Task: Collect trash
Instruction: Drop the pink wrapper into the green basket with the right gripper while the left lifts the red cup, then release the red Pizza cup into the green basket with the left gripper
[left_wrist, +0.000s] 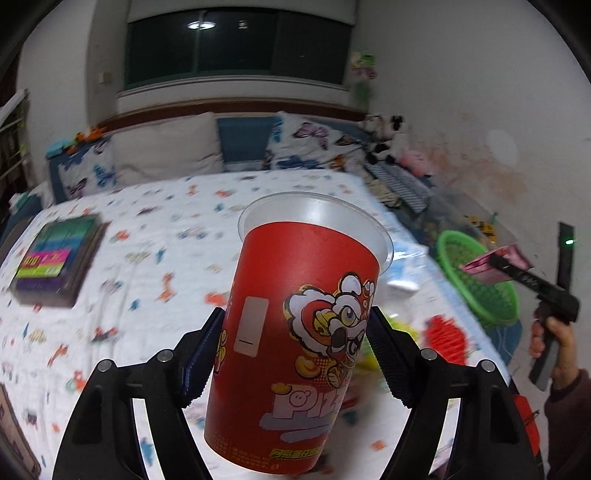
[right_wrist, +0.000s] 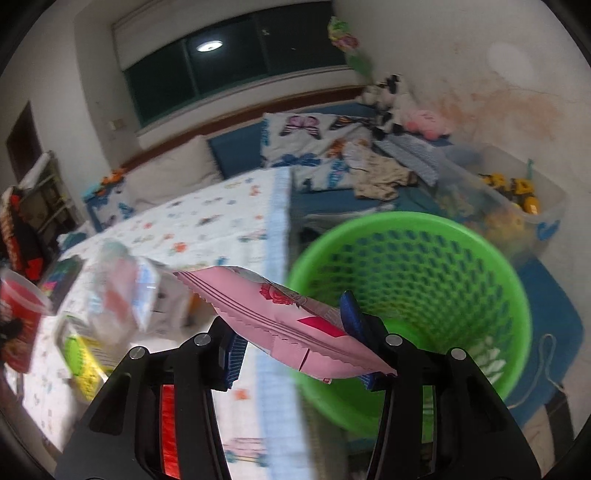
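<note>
A red paper cup (left_wrist: 303, 332) with a cartoon print and a clear rim hangs tilted above the bed, and my left gripper (left_wrist: 295, 314) is shut on its sides. The same cup (right_wrist: 18, 314) shows at the left edge of the right wrist view. A flat pink snack packet (right_wrist: 258, 306) lies across my right gripper (right_wrist: 293, 325), whose pads are shut on it. The packet hangs beside the near rim of a green mesh basket (right_wrist: 406, 219), which stands off the bed's right side. In the left wrist view the right gripper (left_wrist: 491, 264) holds the packet over the basket (left_wrist: 476, 291).
More litter lies on the patterned bedspread: a clear crumpled wrapper (right_wrist: 122, 291), a yellow-green packet (right_wrist: 81, 354) and a red item (left_wrist: 447, 336). A colourful book (left_wrist: 55, 258) rests at the bed's left. A clear toy bin (right_wrist: 517, 206) stands behind the basket. A person's hand (left_wrist: 554, 343) grips the right tool.
</note>
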